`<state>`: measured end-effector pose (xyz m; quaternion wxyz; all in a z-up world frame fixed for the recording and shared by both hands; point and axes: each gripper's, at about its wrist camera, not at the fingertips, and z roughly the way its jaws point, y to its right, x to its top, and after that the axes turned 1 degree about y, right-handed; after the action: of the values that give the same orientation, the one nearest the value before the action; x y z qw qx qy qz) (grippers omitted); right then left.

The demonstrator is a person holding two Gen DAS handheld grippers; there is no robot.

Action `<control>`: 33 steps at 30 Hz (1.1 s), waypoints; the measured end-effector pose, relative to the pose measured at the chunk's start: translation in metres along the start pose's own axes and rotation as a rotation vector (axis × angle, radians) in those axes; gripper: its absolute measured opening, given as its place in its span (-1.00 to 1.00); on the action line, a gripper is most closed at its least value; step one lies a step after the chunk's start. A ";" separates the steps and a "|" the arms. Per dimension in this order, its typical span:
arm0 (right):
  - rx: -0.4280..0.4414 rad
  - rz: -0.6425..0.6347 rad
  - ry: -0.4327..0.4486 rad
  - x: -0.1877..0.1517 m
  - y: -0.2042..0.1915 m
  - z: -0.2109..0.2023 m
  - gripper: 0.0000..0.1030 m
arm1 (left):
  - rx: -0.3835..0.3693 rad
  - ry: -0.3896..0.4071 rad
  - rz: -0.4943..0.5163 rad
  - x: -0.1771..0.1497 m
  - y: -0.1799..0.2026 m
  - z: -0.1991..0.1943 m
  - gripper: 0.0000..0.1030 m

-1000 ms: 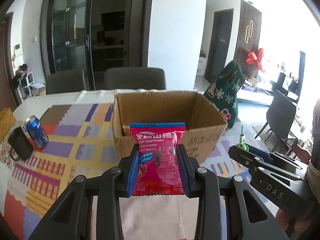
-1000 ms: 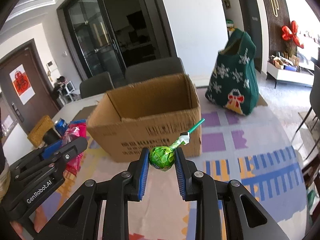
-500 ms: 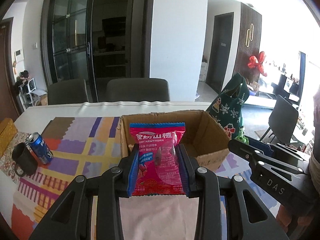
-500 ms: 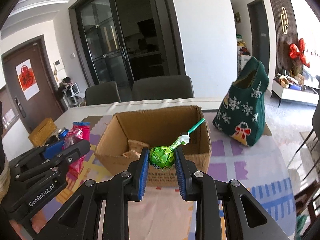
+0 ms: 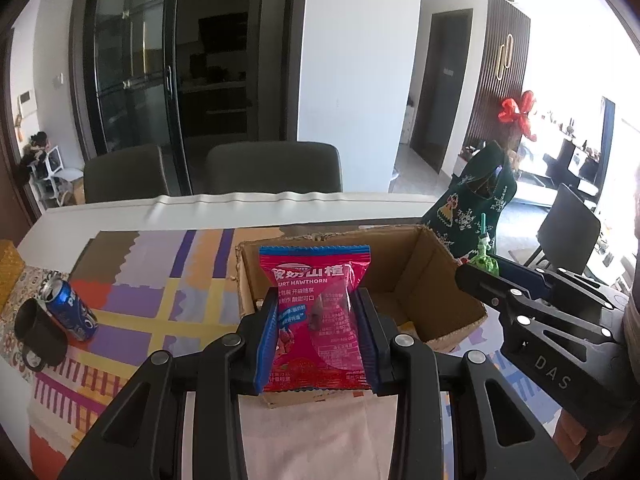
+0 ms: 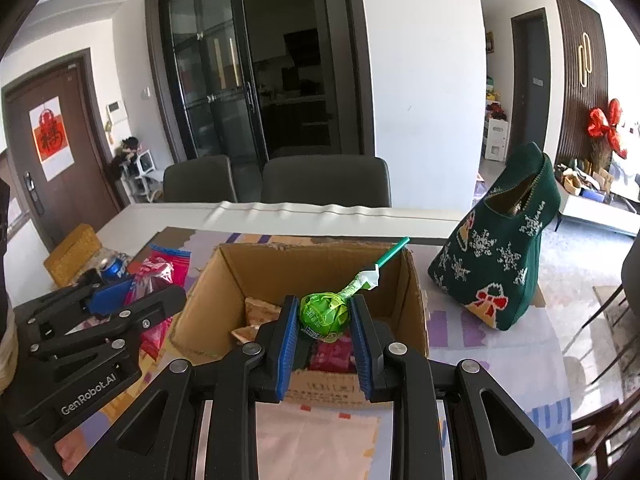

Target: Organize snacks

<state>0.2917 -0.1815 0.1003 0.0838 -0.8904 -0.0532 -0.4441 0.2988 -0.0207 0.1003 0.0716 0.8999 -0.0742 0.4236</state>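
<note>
**Both tongs loaded, box in front**

Going L to R on the worktop (image 5: 120, 216): we see a black mug (image 5: 38, 330) w/ a blue soda can (image 5: 72, 310) lying against it, both on the patterned cloth (image 5: 160, 280). Next, our left tongs (image 5: 316, 332) are clamped on a pink hawthorn snack packet (image 5: 316, 304), held upright, blue pads pressing its two sides. The packet sits in front of the open cardboard box (image 5: 432, 280), abt over its near wall. To the R of that, our right tongs (image 6: 325, 328) are clamped on a green-wrapped lollipop (image 6: 325, 314), stick pointing up and away to the R, held over the box's near edge. Inside the box, per the right wrist view, we make out a tan packet (image 6: 256, 312) and sth pink (image 6: 334, 354) below the lollipop. Far R, a green knitted bag (image 6: 508, 248) stands on the worktop, near the box but apart from it.
</note>
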 end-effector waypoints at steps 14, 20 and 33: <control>0.001 -0.043 -0.078 0.018 -0.004 0.037 -0.47 | 0.019 -0.146 -0.005 0.011 -0.007 0.047 0.00; -0.012 -0.024 -0.086 0.014 0.002 0.040 -0.15 | 0.077 -0.099 0.019 0.005 -0.005 0.031 0.27; -0.078 0.000 0.001 -0.023 0.009 -0.020 0.34 | 0.156 0.055 0.036 -0.033 0.002 -0.040 0.75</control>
<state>0.2632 -0.1945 0.0930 0.0490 -0.8928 -0.0358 -0.4464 0.2481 -0.0122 0.1000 -0.0044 0.8894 -0.0552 0.4538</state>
